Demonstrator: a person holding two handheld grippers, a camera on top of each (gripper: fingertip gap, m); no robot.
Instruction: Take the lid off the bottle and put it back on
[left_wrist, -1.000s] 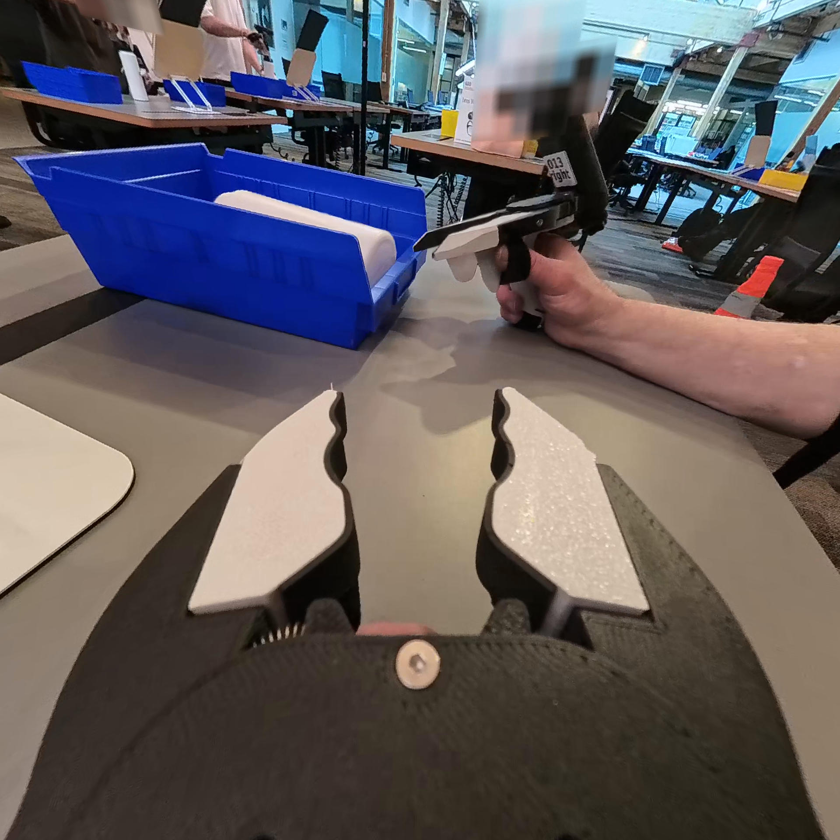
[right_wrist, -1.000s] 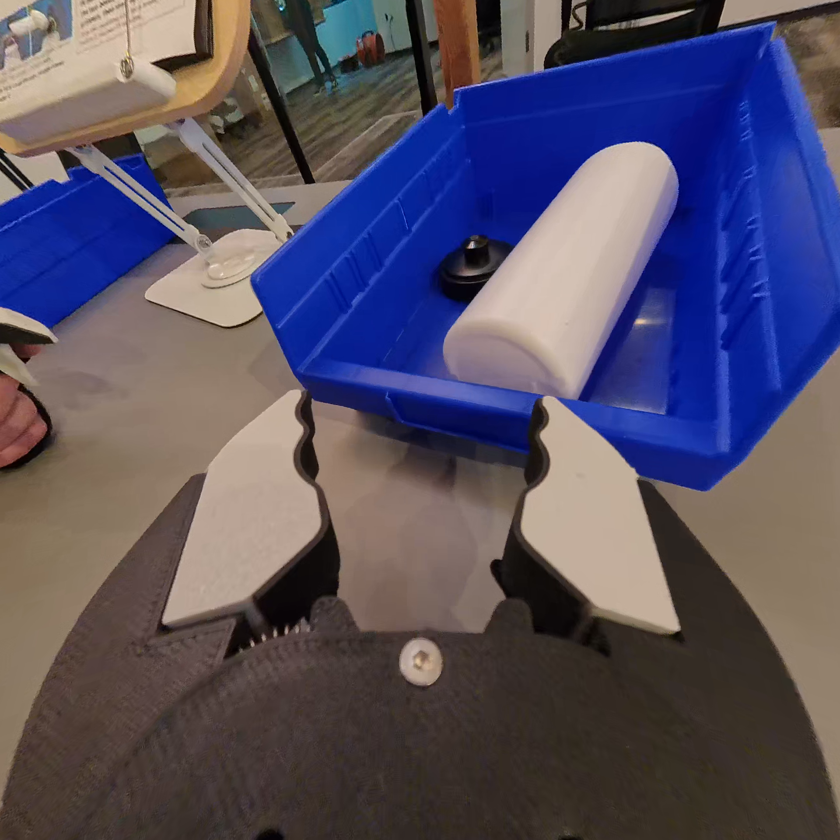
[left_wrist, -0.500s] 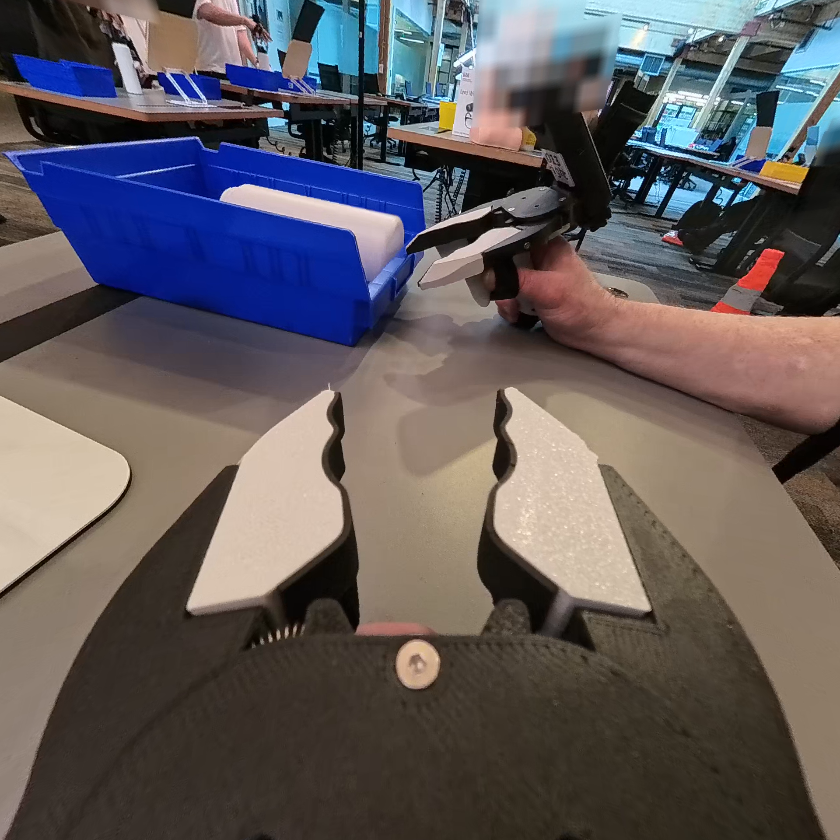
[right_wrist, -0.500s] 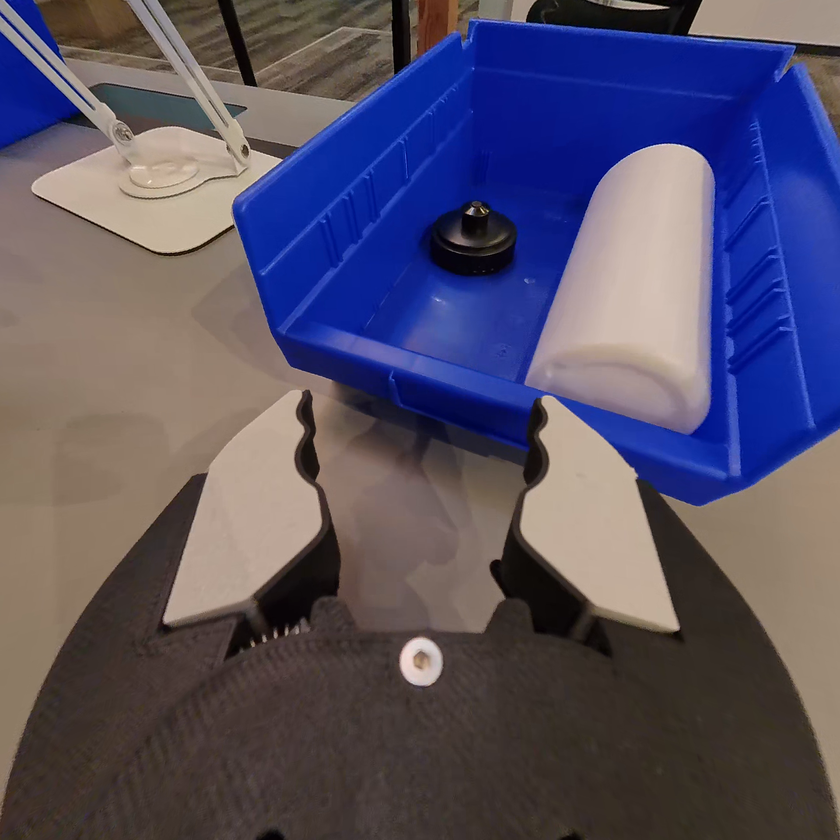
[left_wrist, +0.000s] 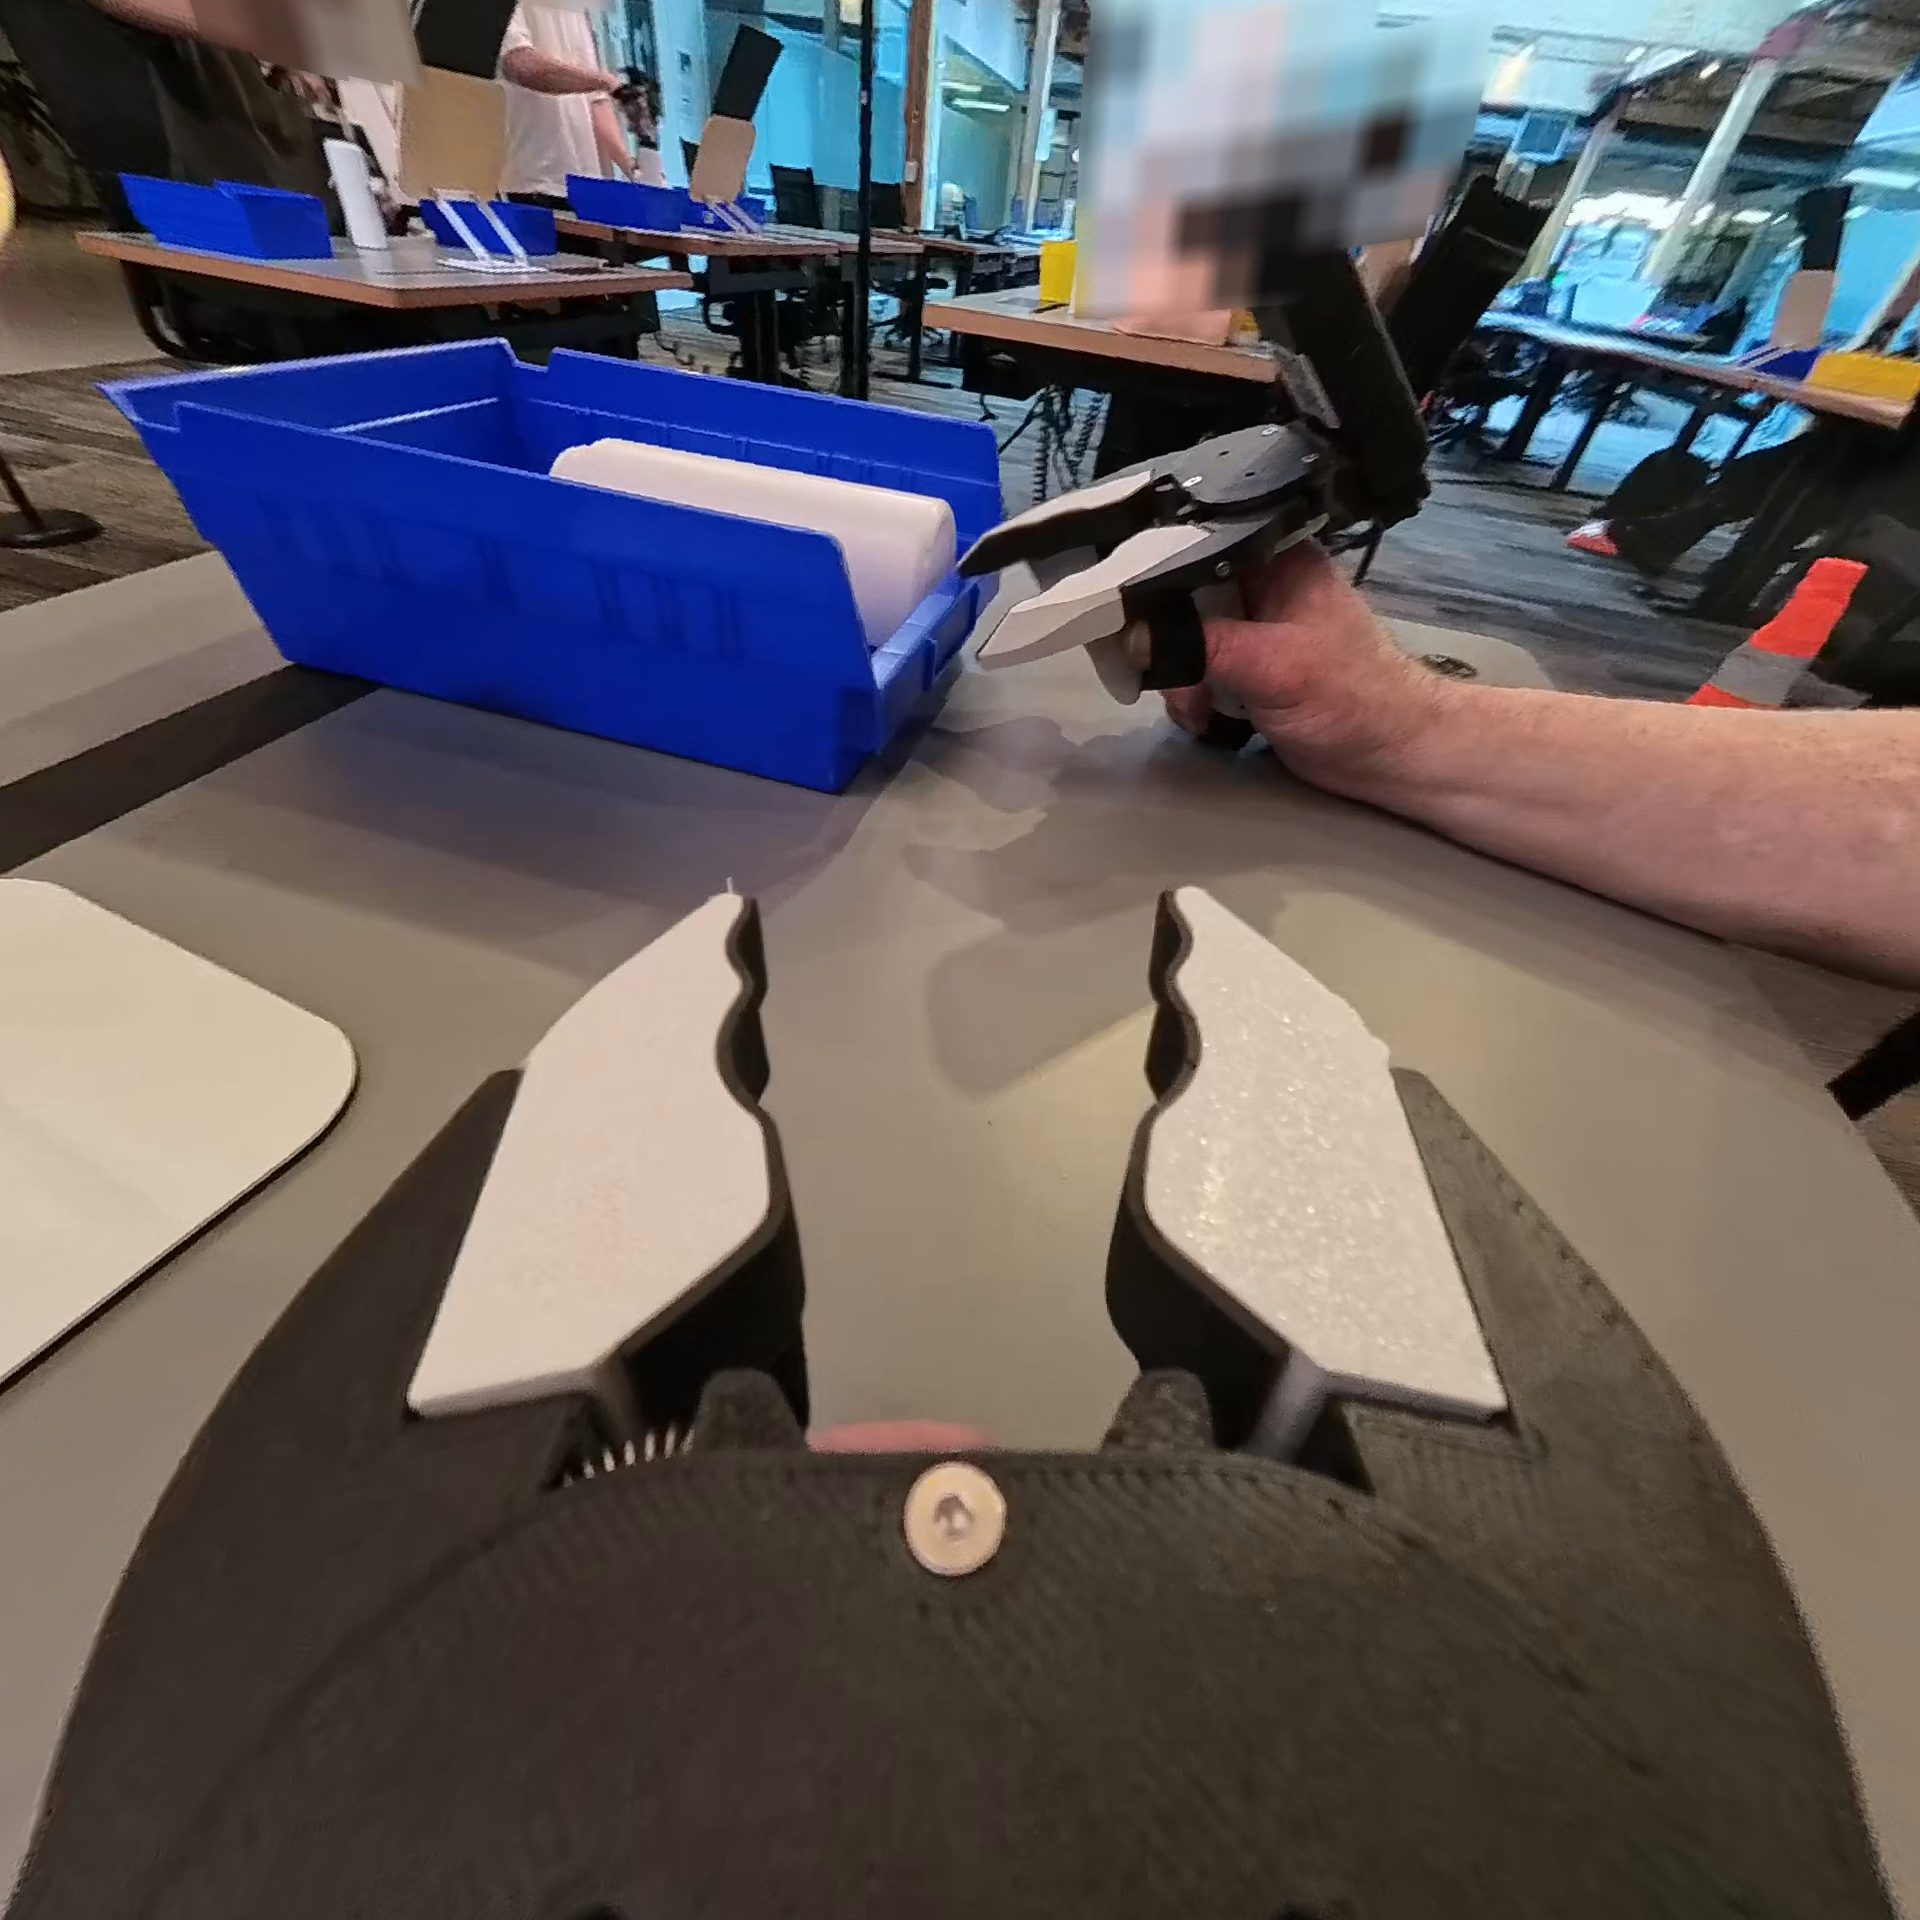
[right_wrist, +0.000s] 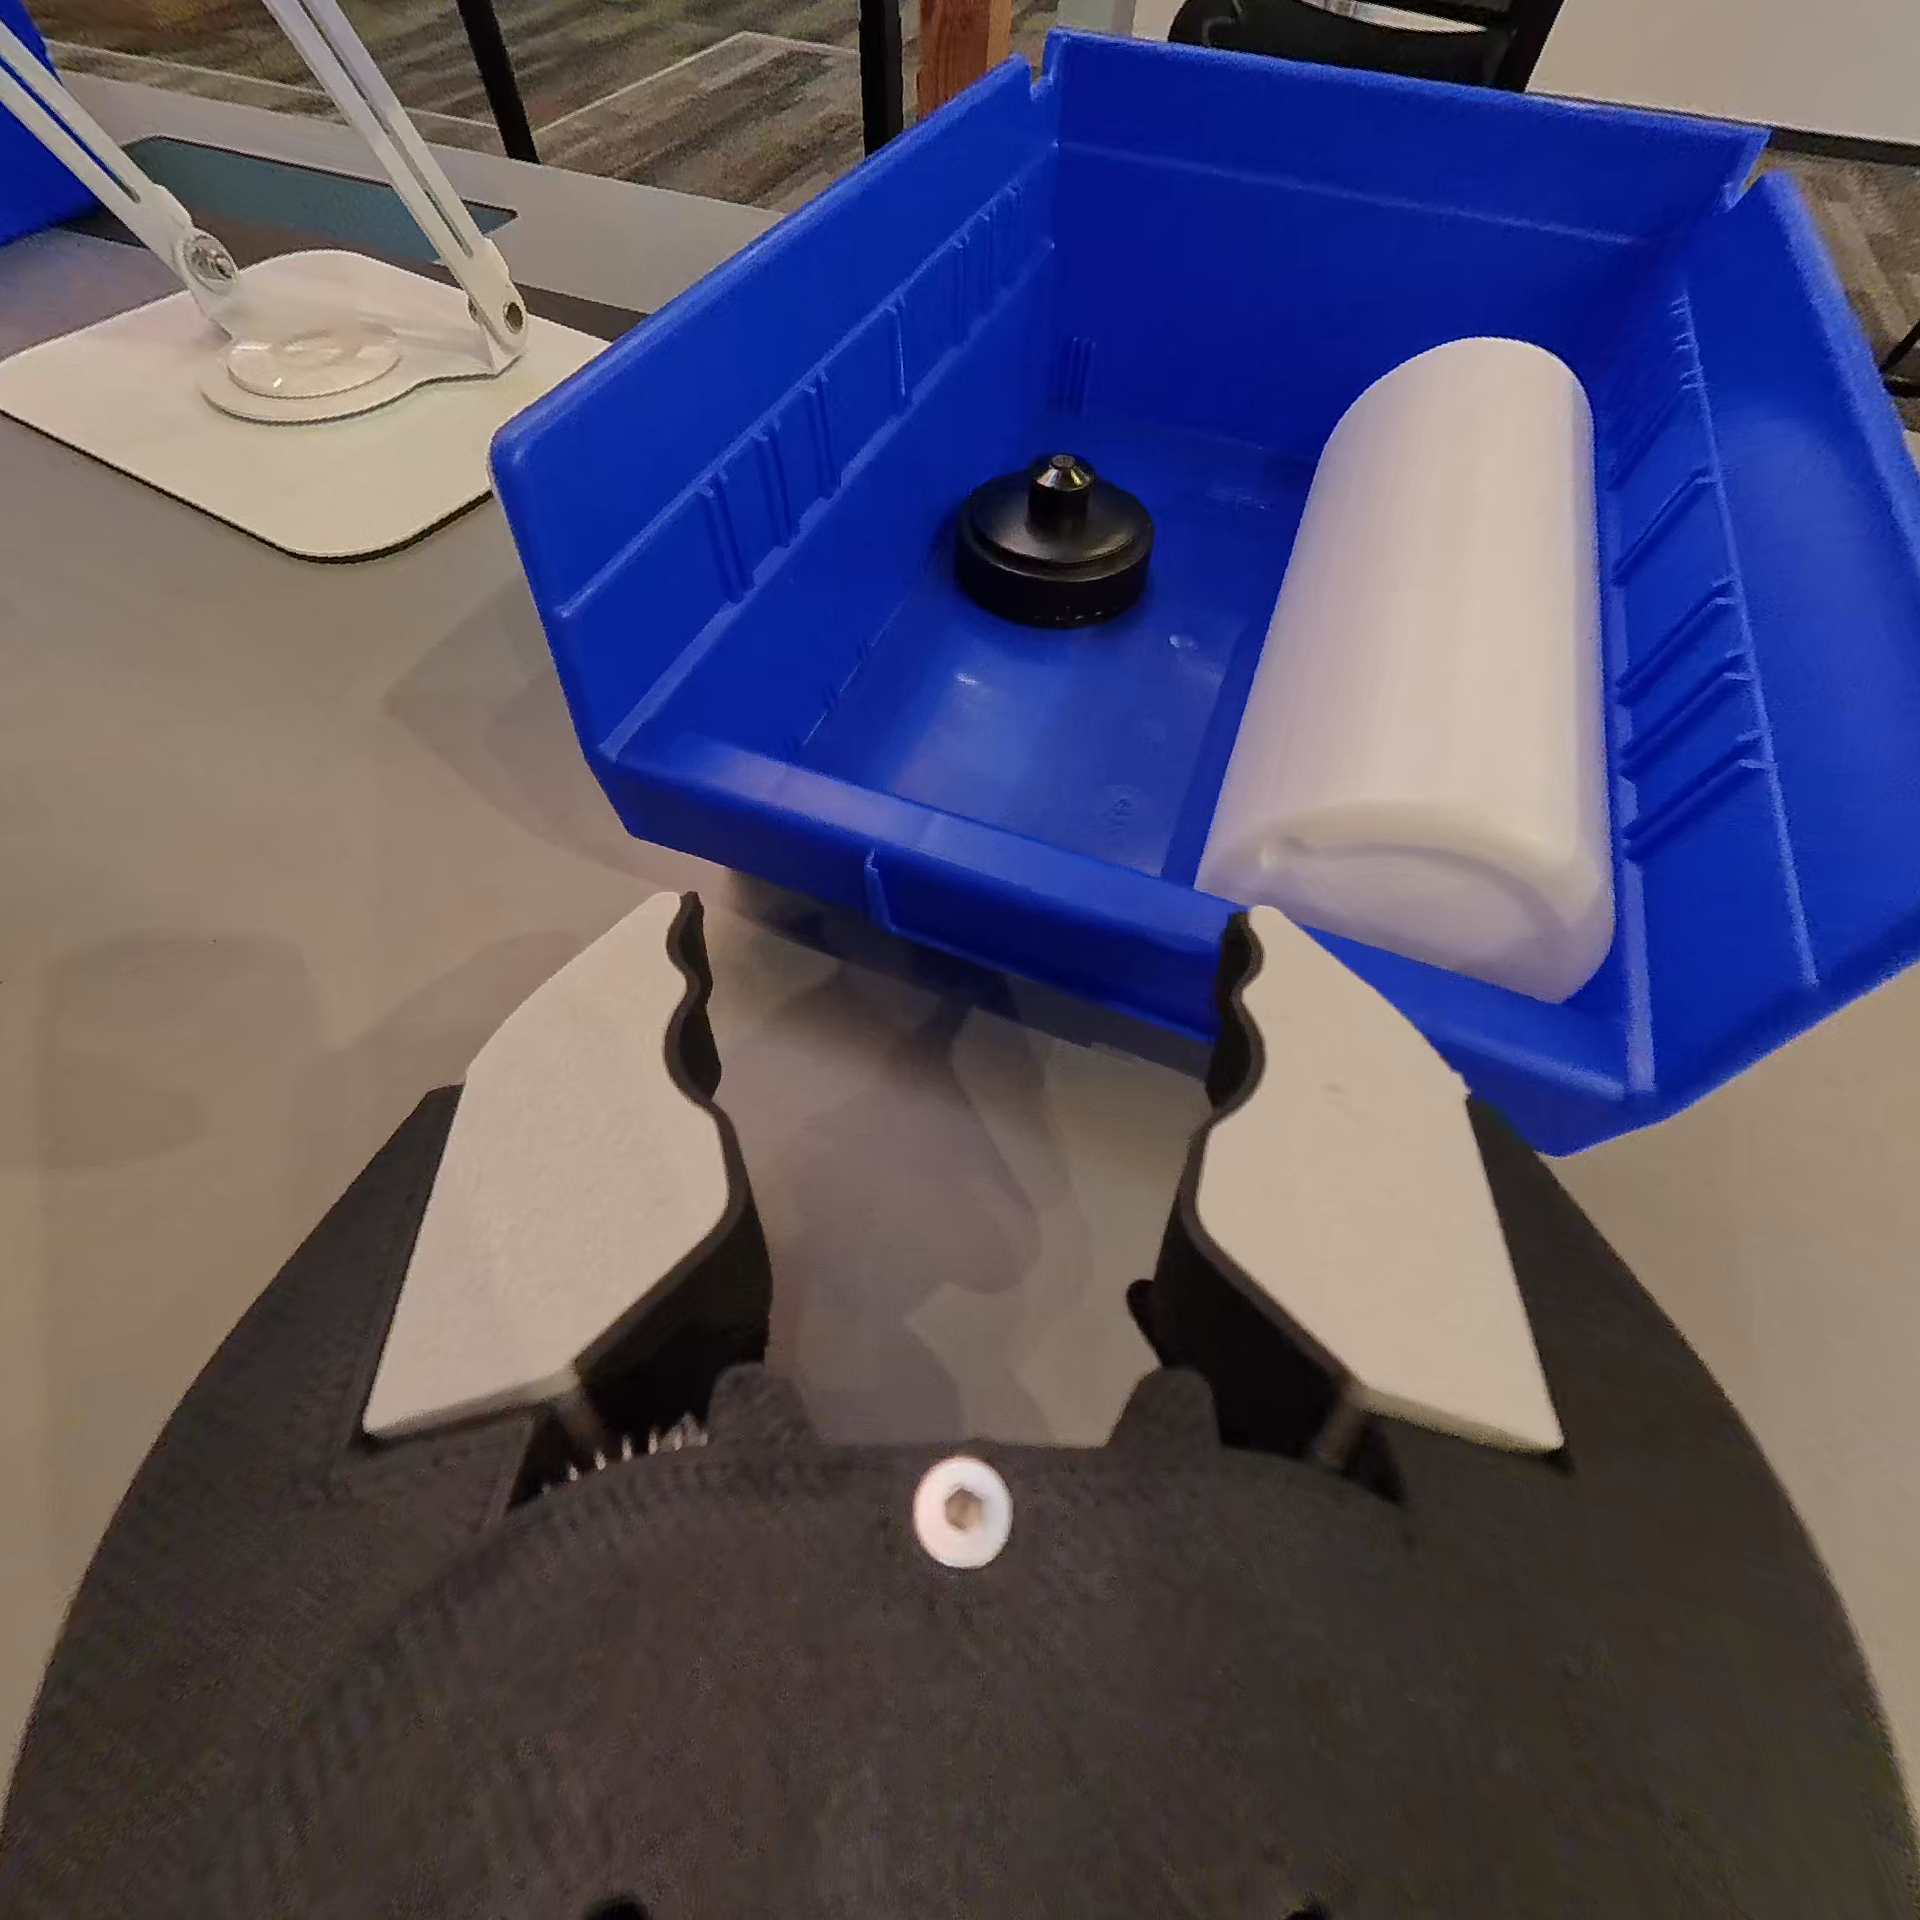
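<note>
- Blue bin (right_wrist: 790, 520) on the grey table (right_wrist: 260, 779), toward one o'clock in the right wrist view.
- White stand base (right_wrist: 156, 426) at ten o'clock, two white struts rising from it.
- Orange cone (left_wrist: 1787, 644) at three o'clock, left wrist view.

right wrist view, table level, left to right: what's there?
white stand base → blue bin near-left wall → black lid on the bin floor → white bottle lying on its side along the bin's right wall. The right gripper sits open in the foreground, short of the bin.
</note>
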